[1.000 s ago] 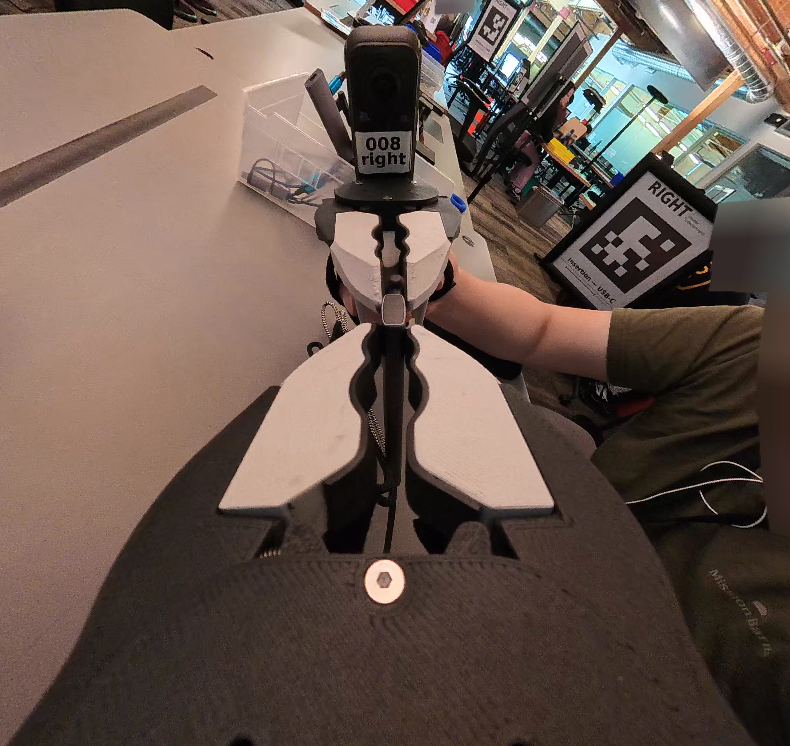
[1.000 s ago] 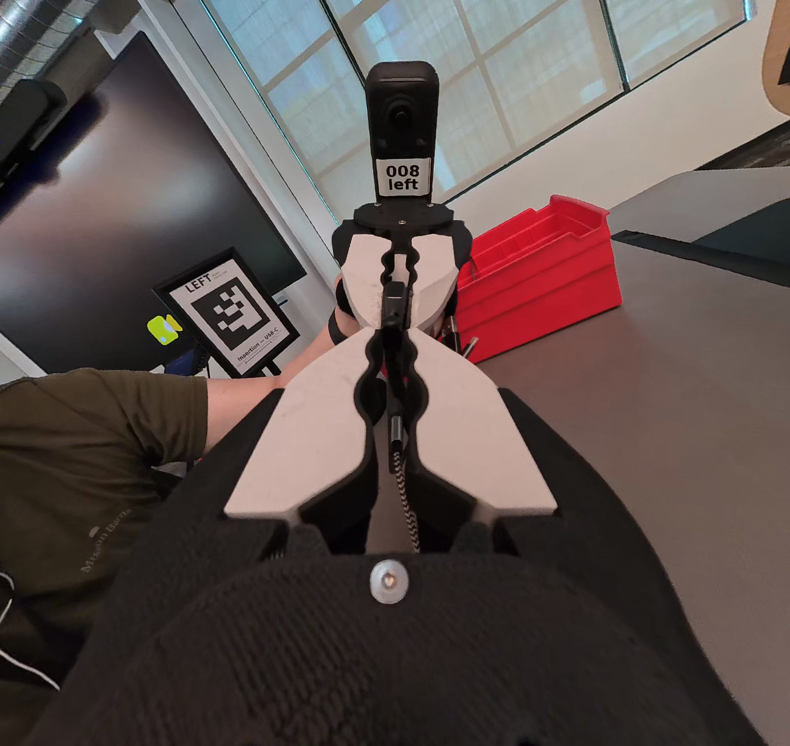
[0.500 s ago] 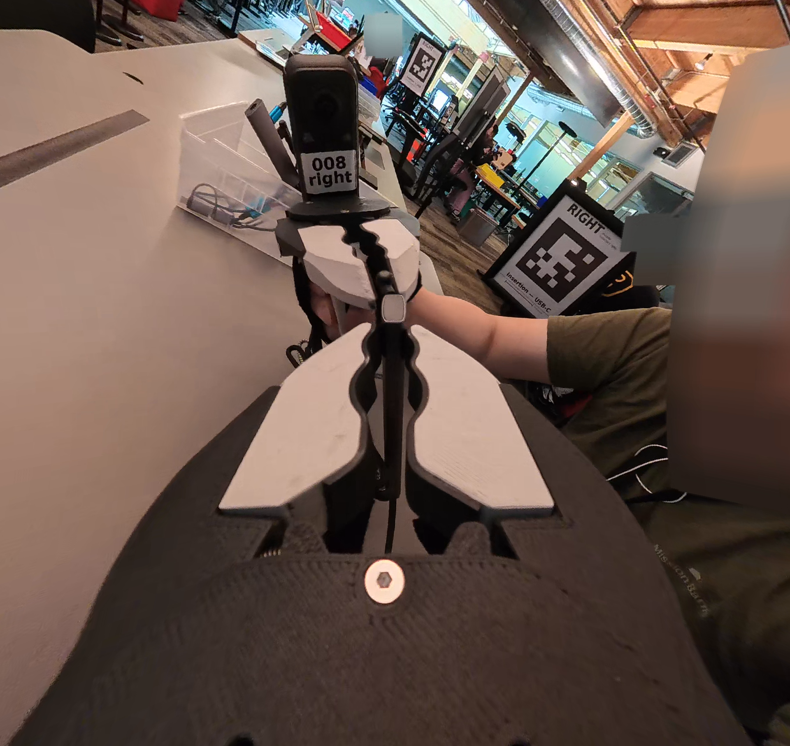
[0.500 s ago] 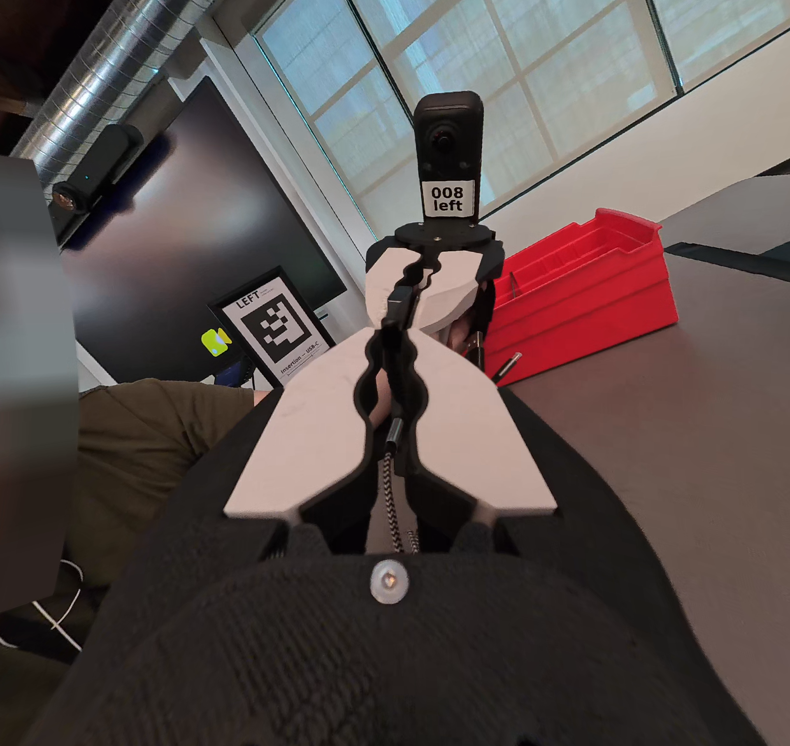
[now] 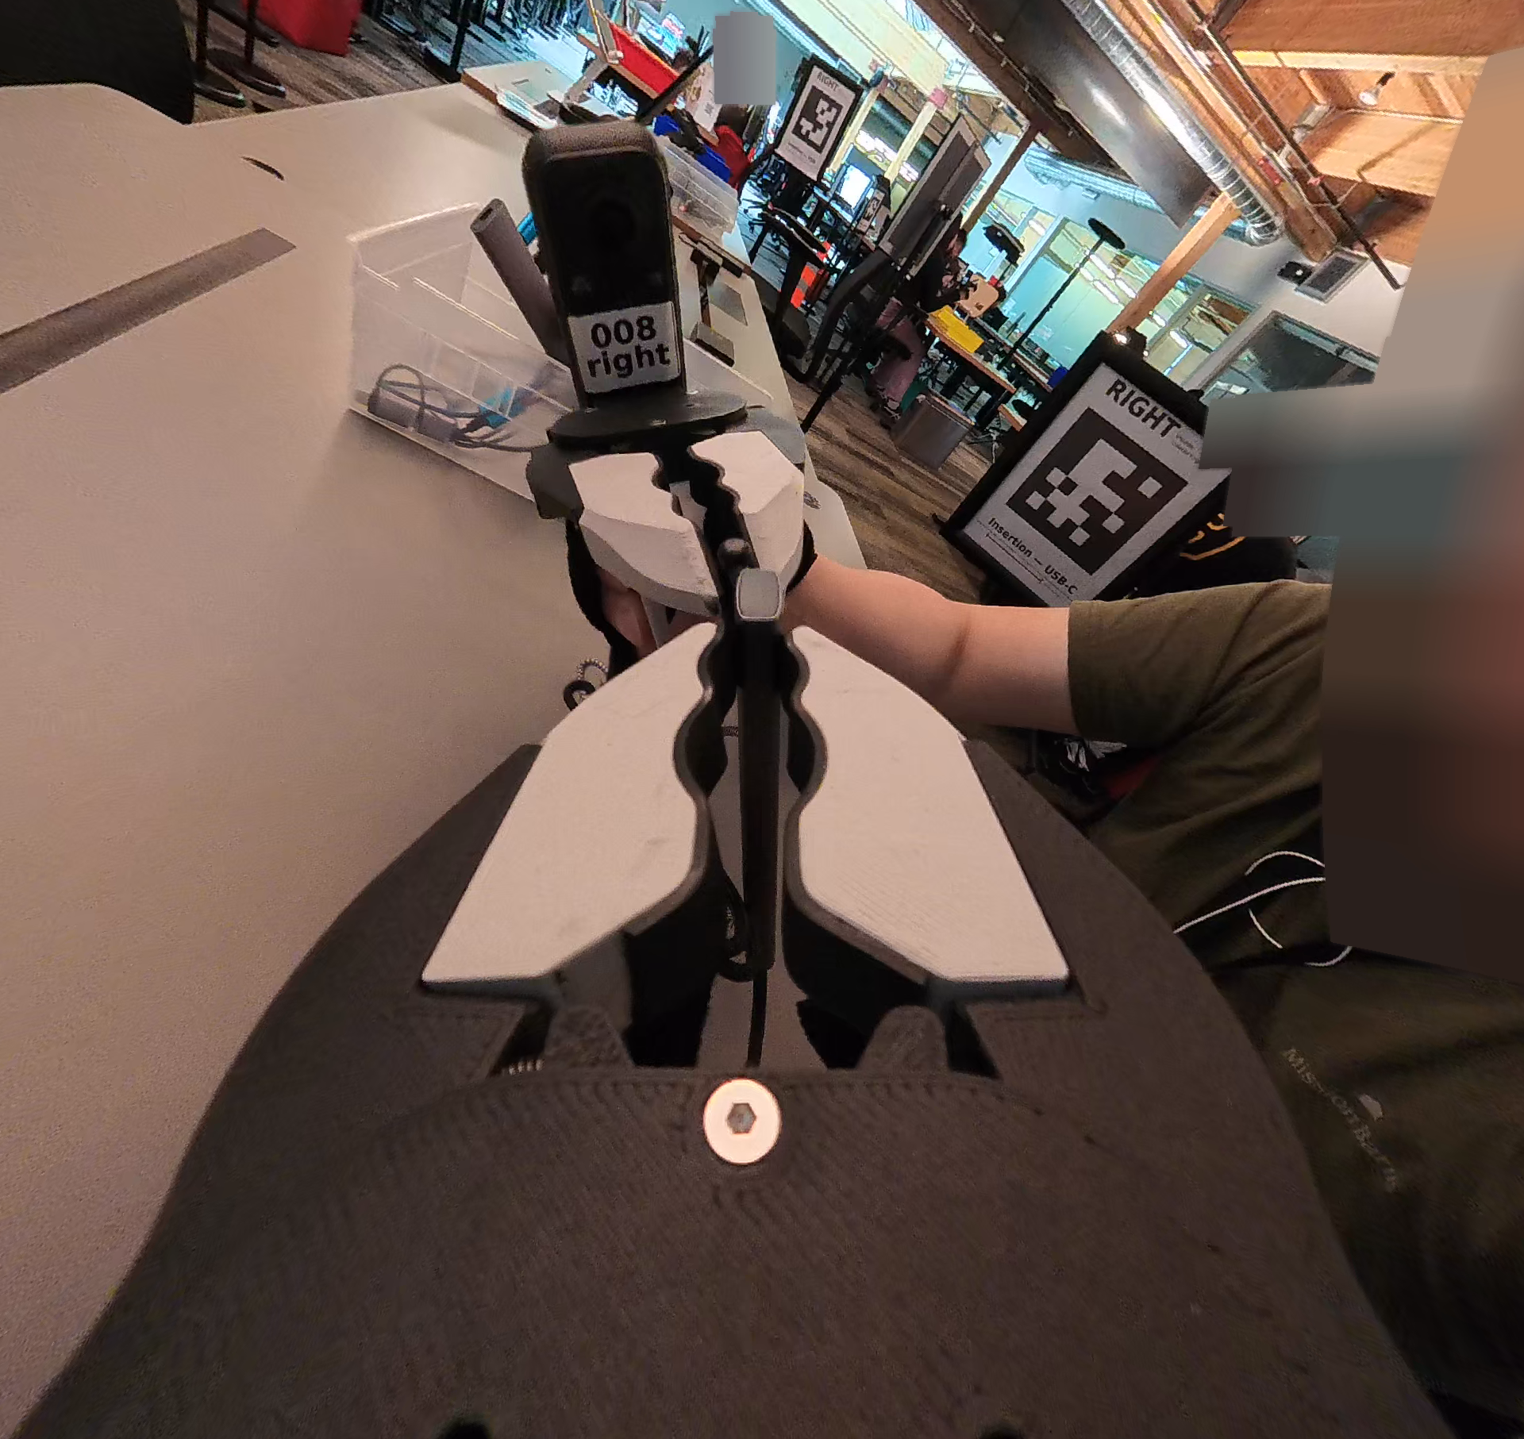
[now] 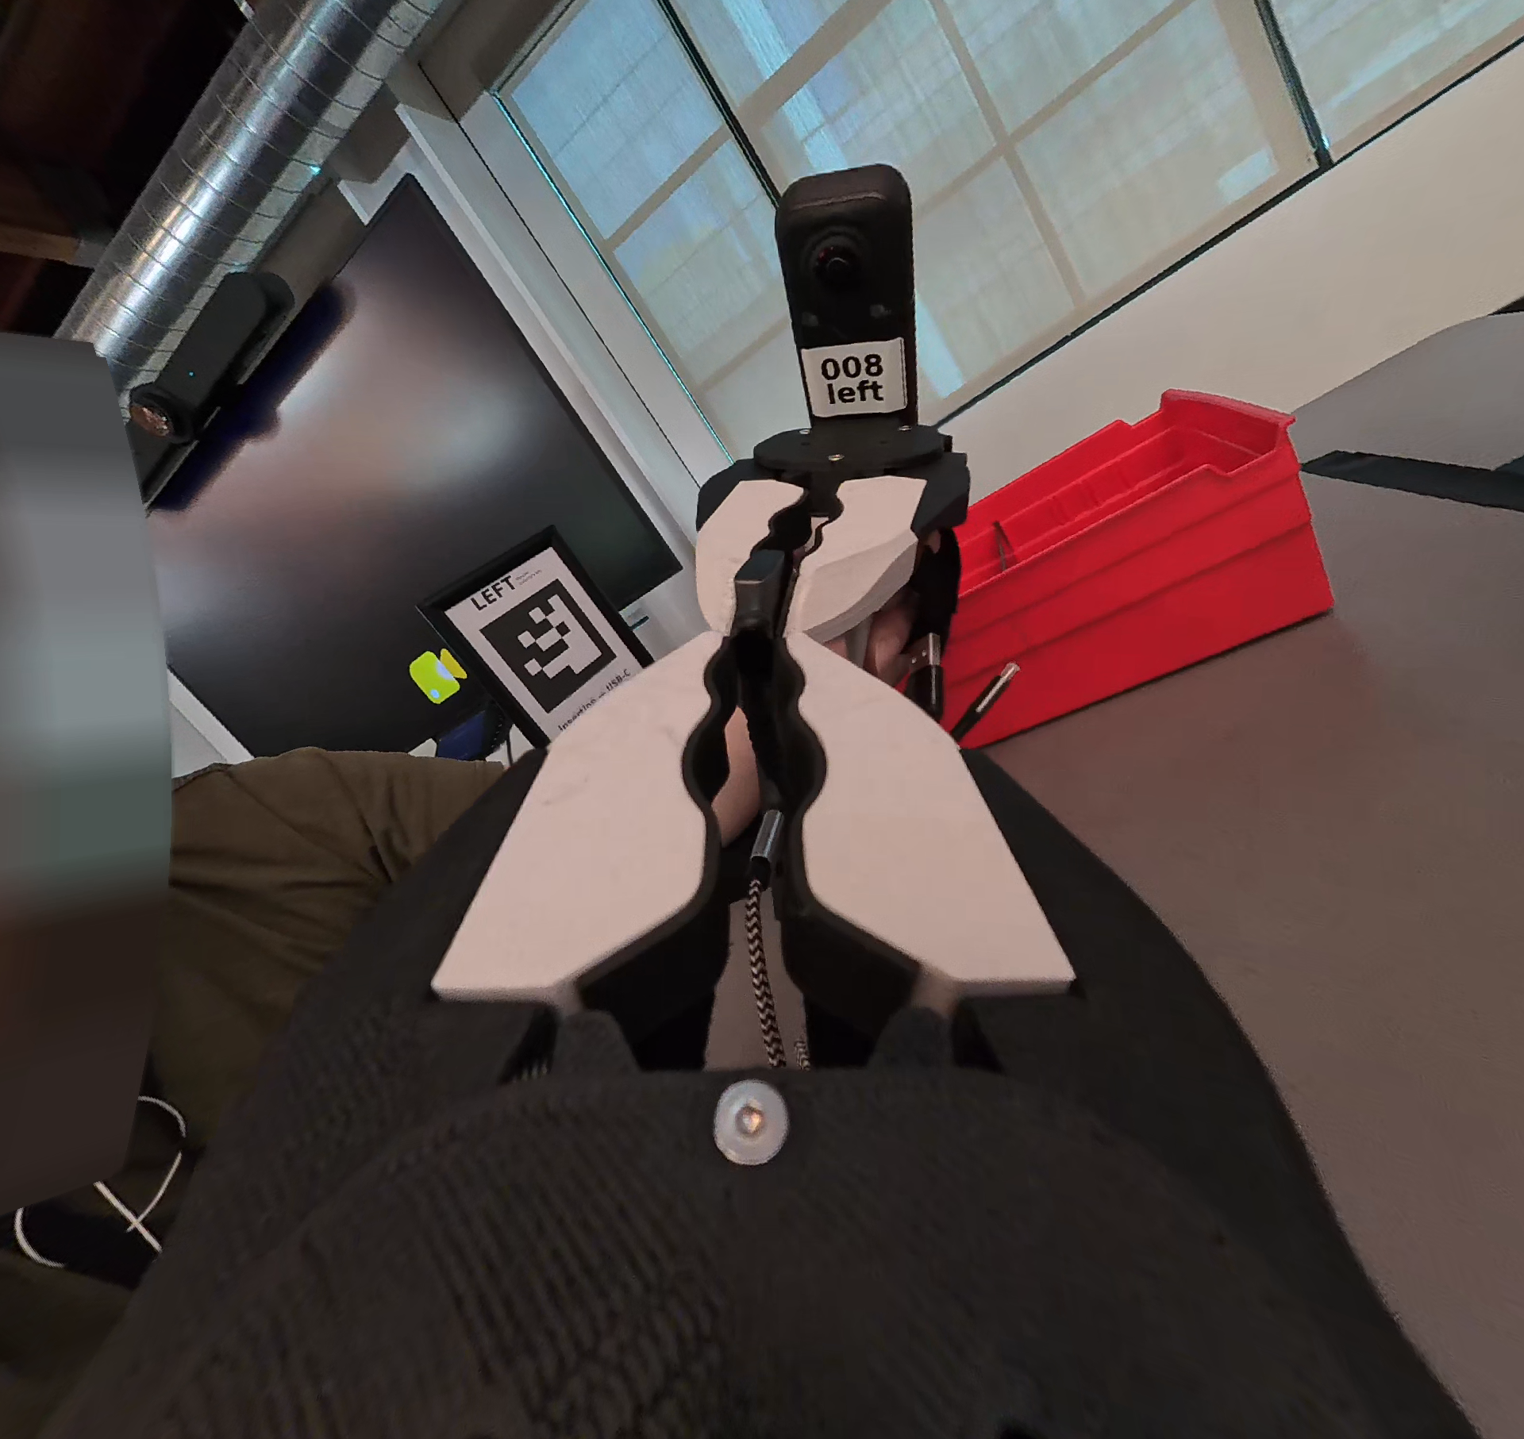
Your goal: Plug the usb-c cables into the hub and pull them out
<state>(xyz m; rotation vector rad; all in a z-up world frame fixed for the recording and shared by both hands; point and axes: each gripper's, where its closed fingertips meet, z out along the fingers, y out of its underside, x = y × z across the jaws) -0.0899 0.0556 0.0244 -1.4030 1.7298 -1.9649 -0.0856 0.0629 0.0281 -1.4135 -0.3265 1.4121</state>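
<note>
In the left wrist view my left gripper [image 5: 746, 641] is shut on a slim black hub [image 5: 760, 781]. Its grey end [image 5: 759, 595] sticks out past the fingertips, and a thin black lead trails back from it. My right gripper [image 5: 713, 566] faces it tip to tip, rolled to one side. In the right wrist view my right gripper [image 6: 754, 641] is shut on a usb-c cable [image 6: 767, 839] with a braided black-and-white cord. The cable's front end meets the hub [image 6: 763, 579], which the left gripper [image 6: 783, 566] holds. I cannot tell whether the plug is seated.
A clear plastic box [image 5: 429, 344] with cables stands on the white table [image 5: 206, 657]. A red bin [image 6: 1154, 542] sits on the dark table [image 6: 1319, 822] with loose plugs [image 6: 985, 694] in front of it. Marker signs [image 5: 1097, 500] [image 6: 552, 641] stand behind. The person's forearm [image 5: 932, 641] is close on the right.
Both grippers stay shut and tip to tip. They have tilted upward and rolled against each other, so the hub and cable now meet at an angle instead of in line.
</note>
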